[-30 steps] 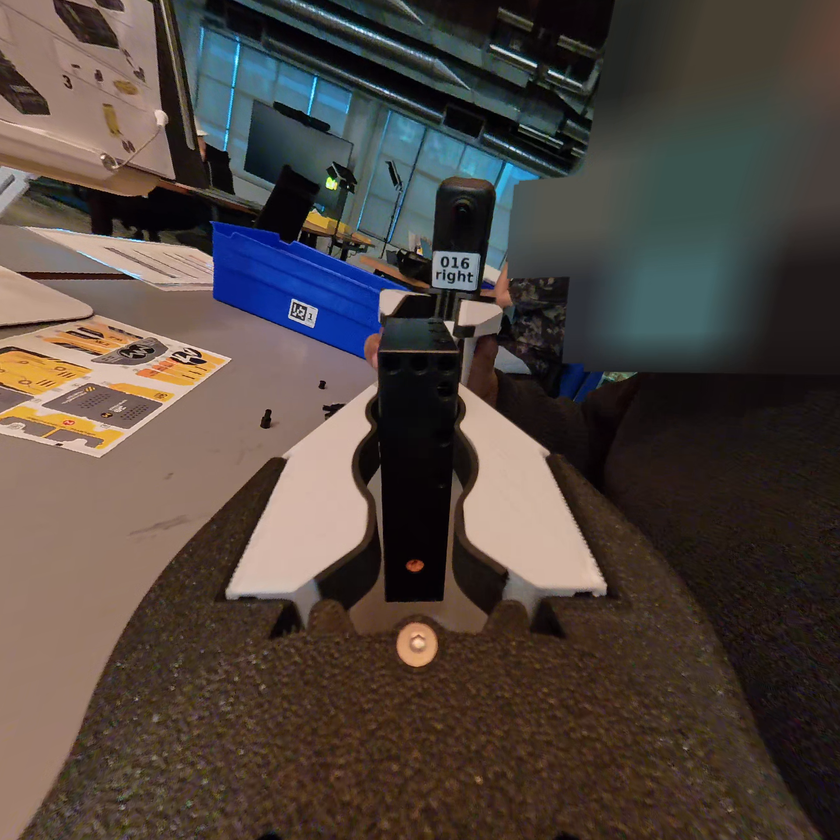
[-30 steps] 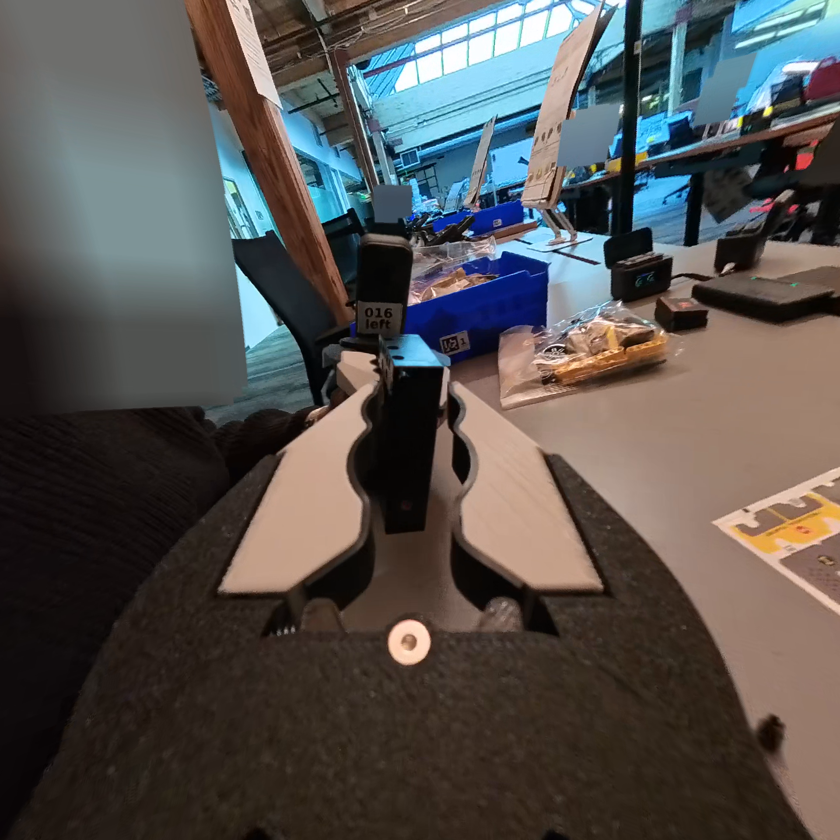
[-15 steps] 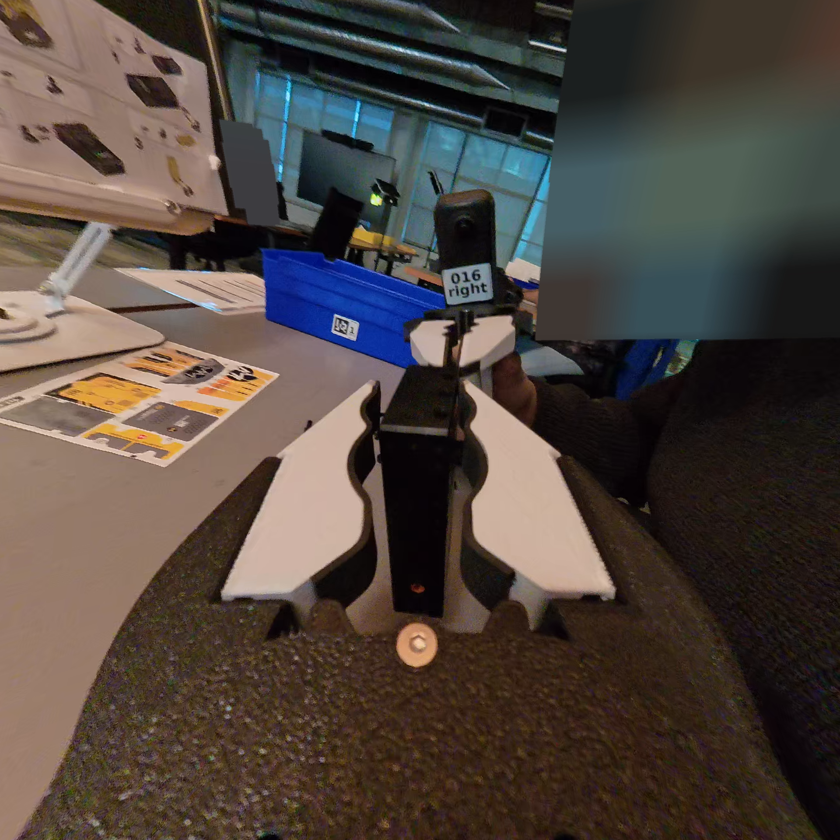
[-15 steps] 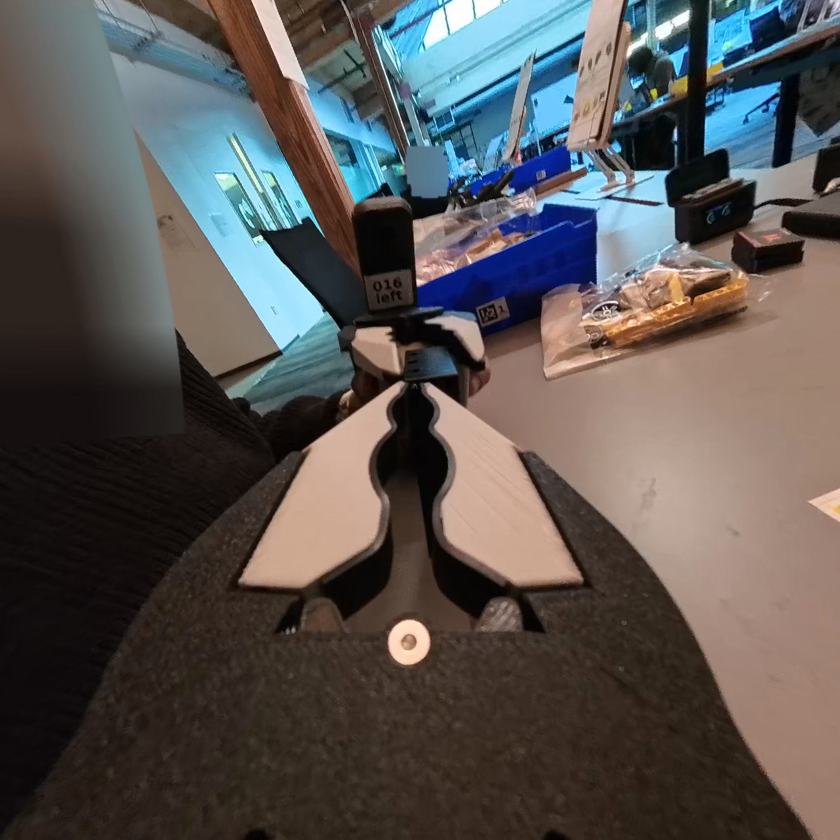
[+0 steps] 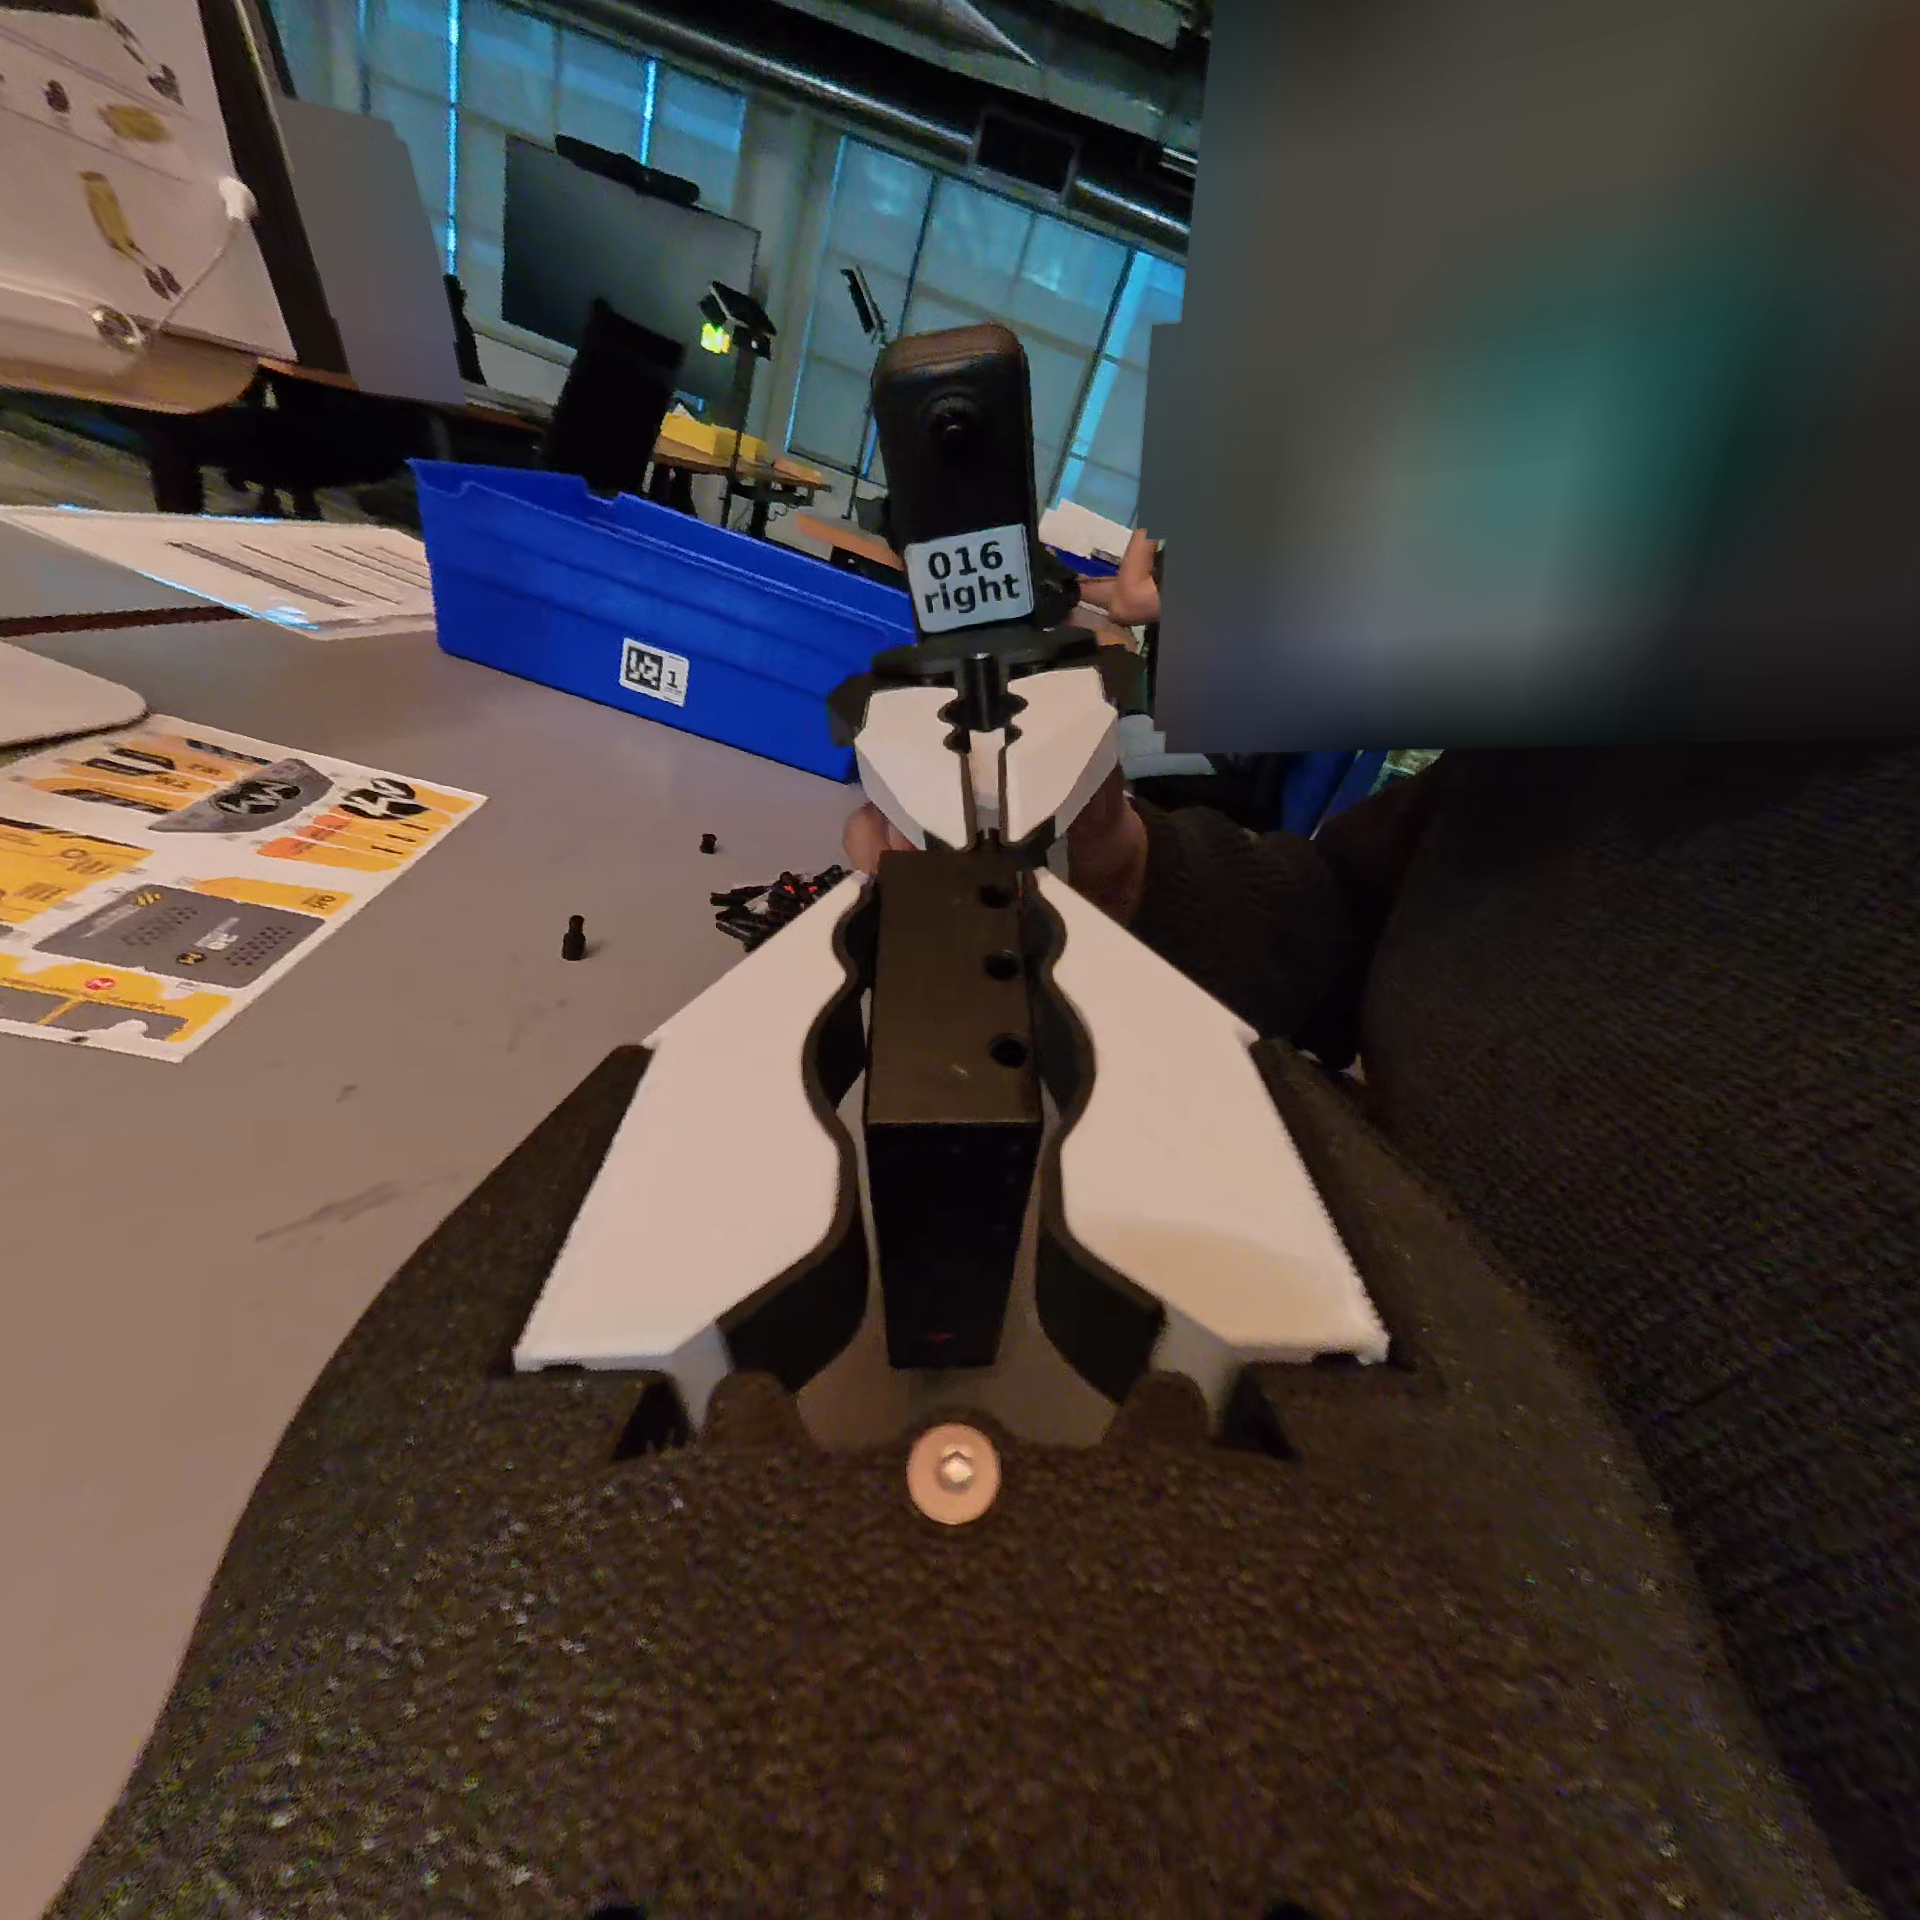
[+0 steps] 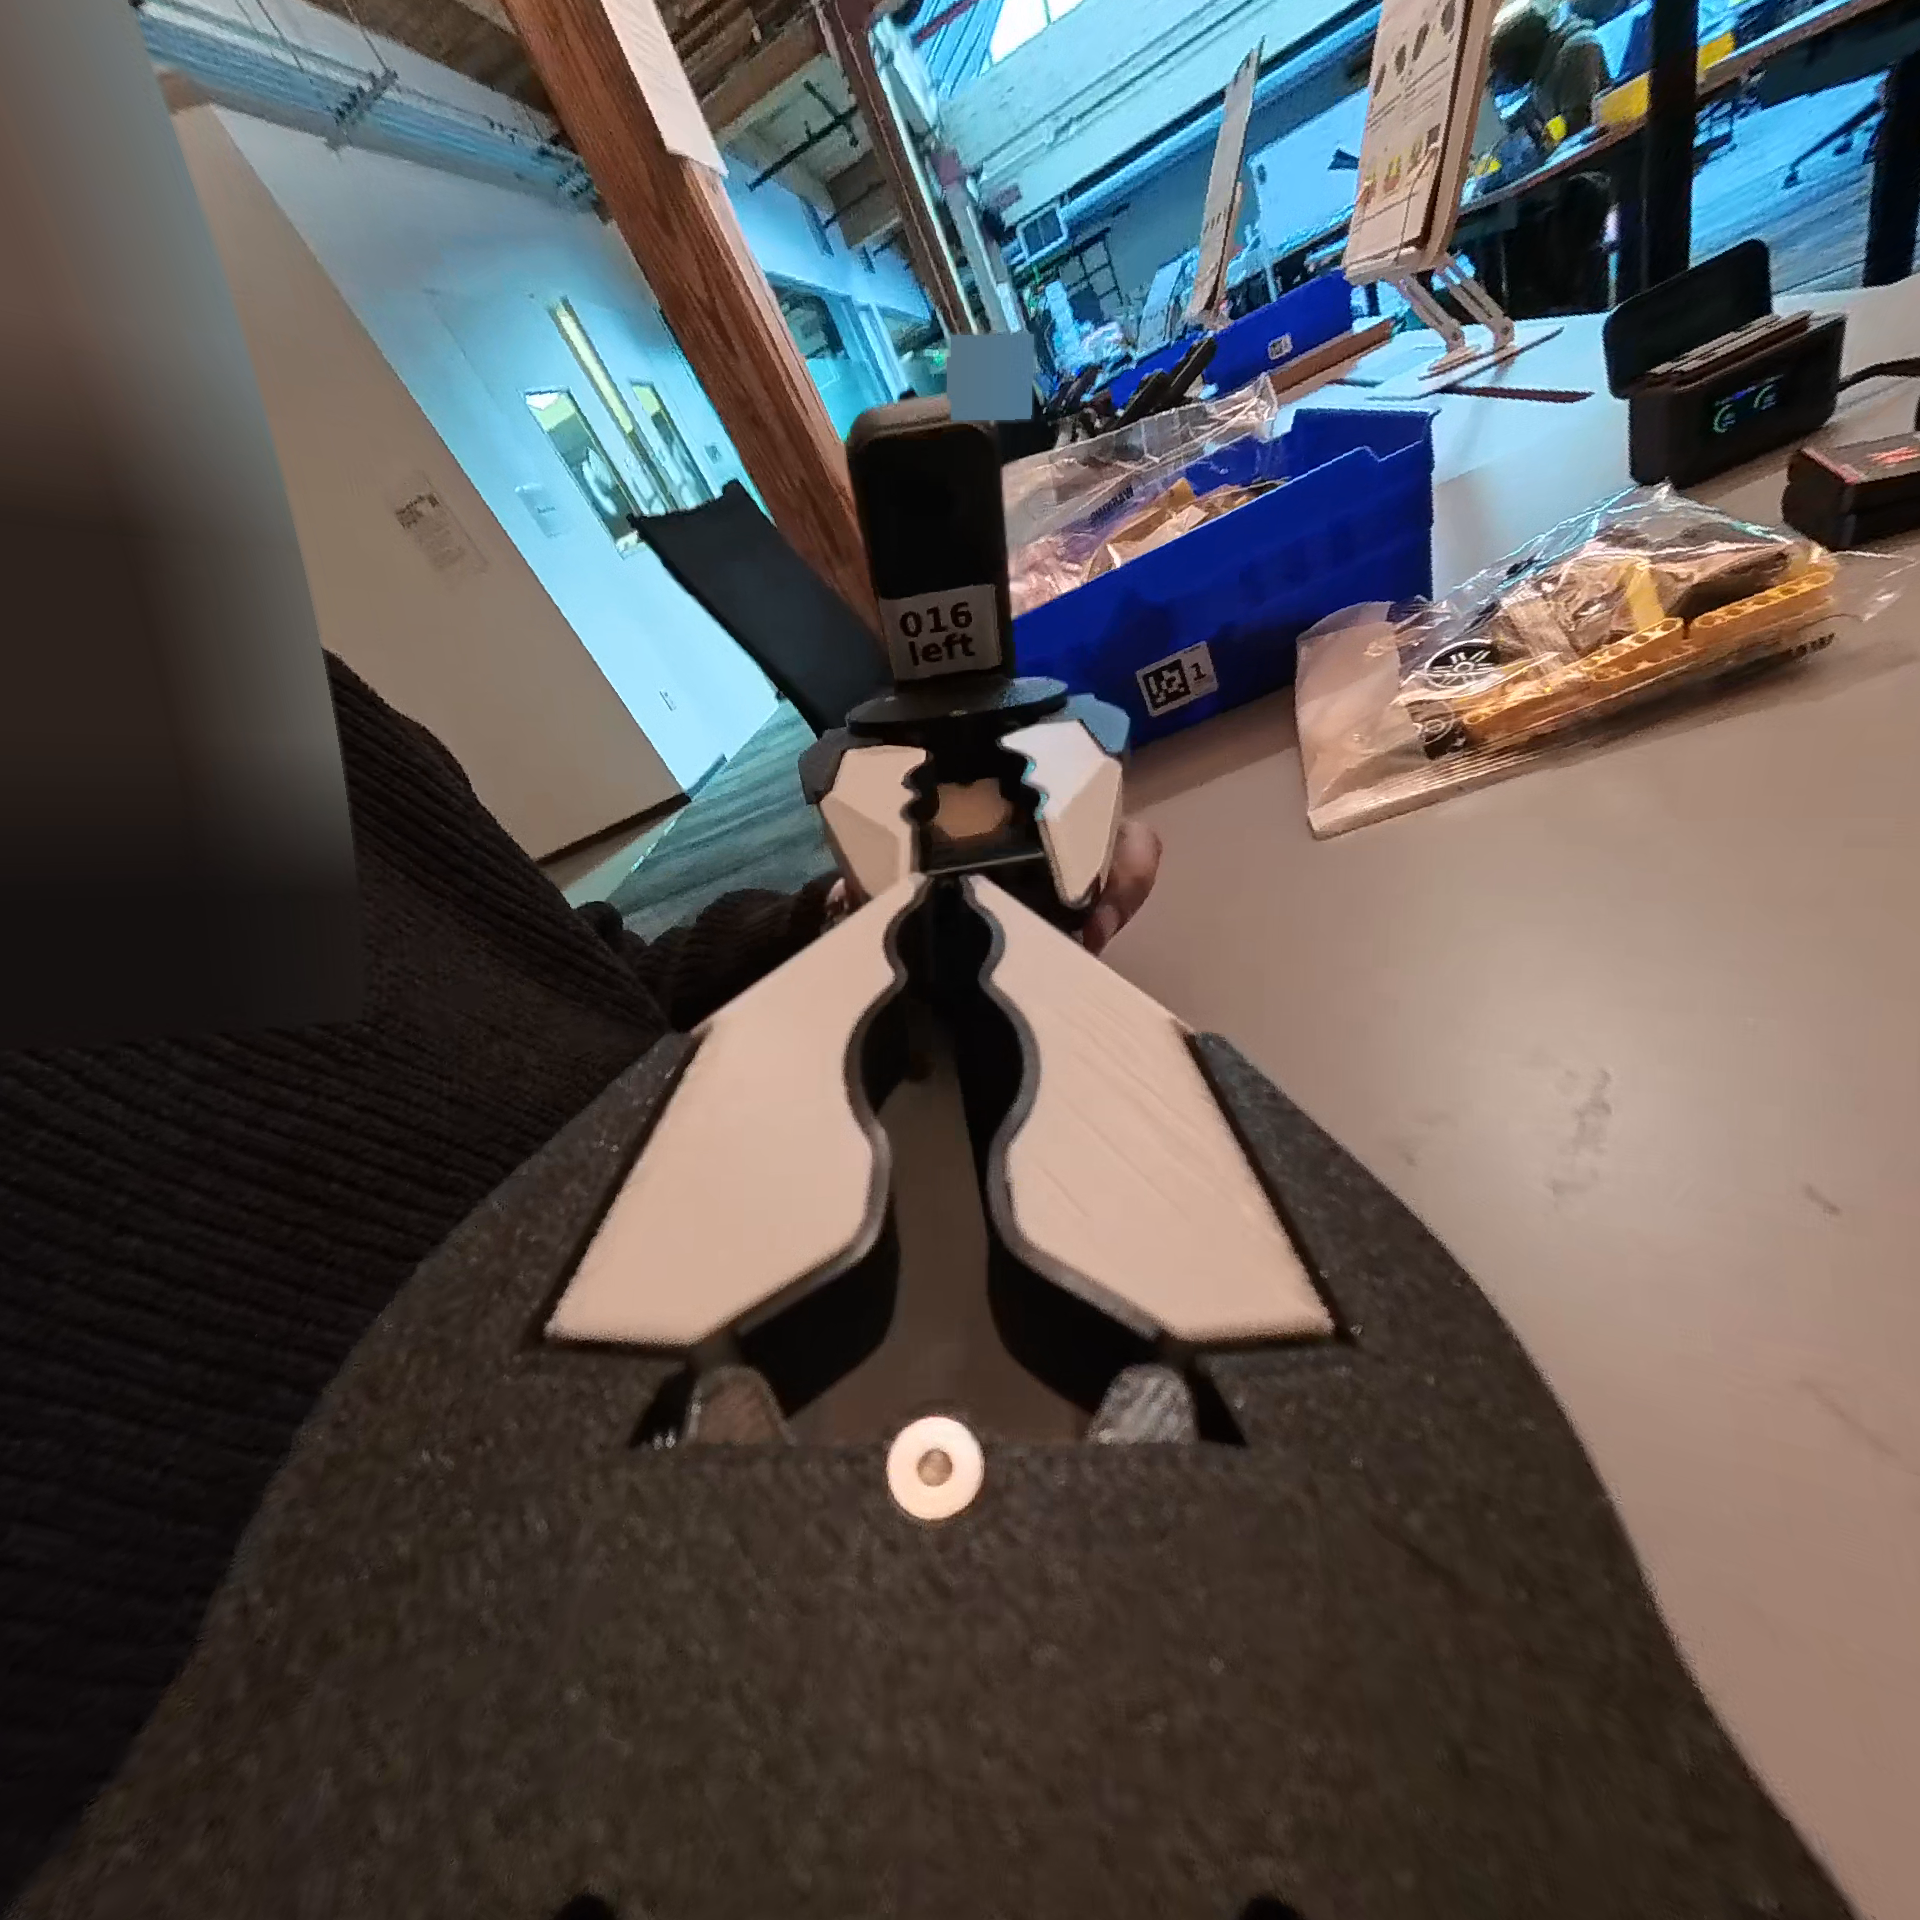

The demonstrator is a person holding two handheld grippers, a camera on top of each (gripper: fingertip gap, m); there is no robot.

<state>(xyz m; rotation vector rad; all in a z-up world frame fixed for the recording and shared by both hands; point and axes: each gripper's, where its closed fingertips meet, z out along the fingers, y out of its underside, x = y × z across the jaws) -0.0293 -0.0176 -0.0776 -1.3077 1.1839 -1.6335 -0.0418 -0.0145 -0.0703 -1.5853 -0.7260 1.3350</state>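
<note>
My left gripper (image 5: 951,894) is shut on a black rectangular block (image 5: 951,1195) with a row of small holes along its top, held lengthwise between the white fingers above the grey table (image 5: 260,1195). My right gripper (image 5: 982,800) faces it nose to nose, its tips at the block's far end. In the right wrist view my right gripper (image 6: 943,896) is nearly closed, with a thin dark part (image 6: 940,997) between its fingers. The left gripper (image 6: 971,821) is just beyond, touching tip to tip. A hand is behind each far gripper.
A blue bin (image 5: 644,613), a yellow sticker sheet (image 5: 187,862) and loose small black pins (image 5: 769,899) lie left of the grippers. A clear bag of yellow parts (image 6: 1558,665), a filled blue bin (image 6: 1247,582) and black devices (image 6: 1714,384) lie to the right. A dark sleeve (image 6: 260,1195) is close by. The tips of both grippers are at nearly the same place.
My right gripper has narrowed from wide open around the block to nearly closed at its far end. The left gripper tilted the block, so its holed top now faces the camera.
</note>
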